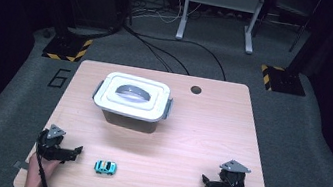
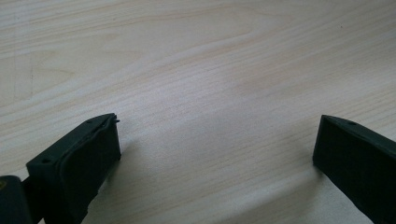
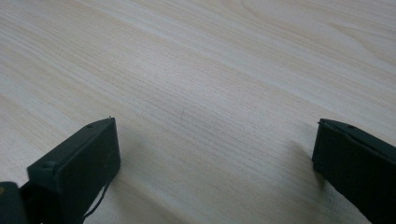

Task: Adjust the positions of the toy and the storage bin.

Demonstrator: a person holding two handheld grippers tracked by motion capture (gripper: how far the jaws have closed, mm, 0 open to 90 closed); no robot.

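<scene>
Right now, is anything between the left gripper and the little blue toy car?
Nothing visible. The left gripper, jaws open, points across bare table toward the toy car. The lidded box sits farther back.

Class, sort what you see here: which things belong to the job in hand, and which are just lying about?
Job in hand: toy car; left gripper, open; right gripper, open.

Lying about: lidded box farther back on the table; cables on the floor.
</scene>
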